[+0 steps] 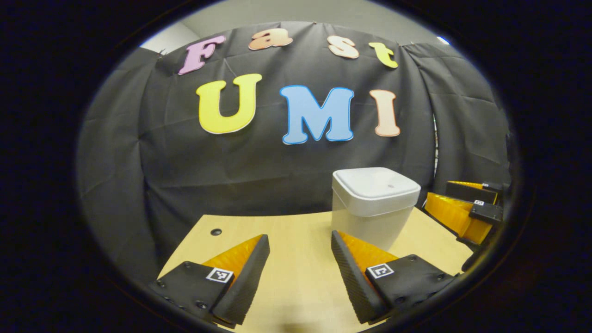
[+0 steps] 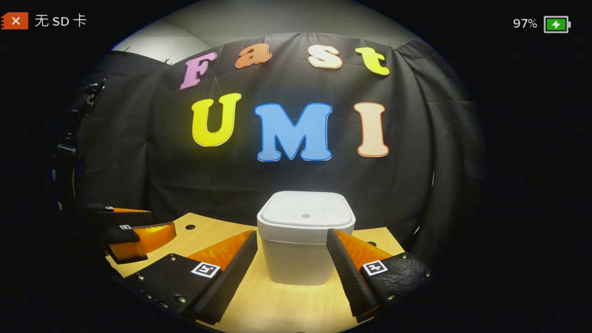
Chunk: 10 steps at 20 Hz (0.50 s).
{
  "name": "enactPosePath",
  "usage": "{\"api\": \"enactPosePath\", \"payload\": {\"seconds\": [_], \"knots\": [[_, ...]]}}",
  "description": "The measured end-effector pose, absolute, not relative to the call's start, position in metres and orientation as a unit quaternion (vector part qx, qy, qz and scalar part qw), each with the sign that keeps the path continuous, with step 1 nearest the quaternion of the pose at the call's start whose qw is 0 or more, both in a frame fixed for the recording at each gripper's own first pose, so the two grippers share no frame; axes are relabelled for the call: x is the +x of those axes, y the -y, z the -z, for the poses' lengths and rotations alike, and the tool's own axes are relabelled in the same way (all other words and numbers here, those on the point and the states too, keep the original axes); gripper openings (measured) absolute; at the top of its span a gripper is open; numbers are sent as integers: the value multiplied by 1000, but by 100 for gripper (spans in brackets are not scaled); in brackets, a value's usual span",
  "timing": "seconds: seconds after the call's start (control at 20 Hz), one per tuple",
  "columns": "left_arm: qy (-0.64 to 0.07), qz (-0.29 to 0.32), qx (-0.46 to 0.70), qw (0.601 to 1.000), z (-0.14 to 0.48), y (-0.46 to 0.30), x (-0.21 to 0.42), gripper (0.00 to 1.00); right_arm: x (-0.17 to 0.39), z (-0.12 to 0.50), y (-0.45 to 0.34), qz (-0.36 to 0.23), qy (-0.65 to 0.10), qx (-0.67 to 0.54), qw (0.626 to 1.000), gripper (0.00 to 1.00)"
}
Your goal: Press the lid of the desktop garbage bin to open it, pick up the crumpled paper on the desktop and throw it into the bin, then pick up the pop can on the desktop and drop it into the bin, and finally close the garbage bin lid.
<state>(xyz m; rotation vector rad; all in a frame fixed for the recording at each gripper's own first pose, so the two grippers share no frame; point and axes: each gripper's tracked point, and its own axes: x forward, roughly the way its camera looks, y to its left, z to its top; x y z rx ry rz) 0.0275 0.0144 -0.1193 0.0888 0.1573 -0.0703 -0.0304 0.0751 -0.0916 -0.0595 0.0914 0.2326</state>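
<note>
Left gripper point(image 1: 300, 273) hung low over the wooden desktop point(image 1: 296, 231) with its fingers spread wide and nothing between them; in the left gripper view the white garbage bin point(image 1: 372, 206) stood at about two o'clock from those fingers, near but apart from them, with its lid point(image 1: 375, 184) down flat. Moving right, the right gripper point(image 2: 291, 273) sat squarely in front of the same bin point(image 2: 303, 249), also spread open and empty, the bin rising at twelve o'clock between its two fingers without either one touching it as far as I could tell. In the right gripper view the left gripper point(image 2: 134, 233) showed at nine o'clock, well off to the side. The lid point(image 2: 306, 215) was shut there too, so I judged that the opening press had yet to be made. I could see neither crumpled paper nor pop can from where these cameras looked. The risk, to my eye, lay in the press: the bin looked light and stood free on a smooth top, so a push landing off-centre or at a slant could skid or tip it rather than release the lid.
</note>
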Motion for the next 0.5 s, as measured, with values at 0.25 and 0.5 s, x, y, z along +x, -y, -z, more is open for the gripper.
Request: {"api": "enactPosePath", "payload": {"seconds": [0.25, 0.5], "knots": [[-46, 57, 50, 996, 93, 28, 31, 90, -46, 67, -47, -115, -18, -31, 993, 96], [-23, 37, 46, 998, 84, 98, 37, 90, -40, 55, 22, -134, 2, -28, 991, 96]]}}
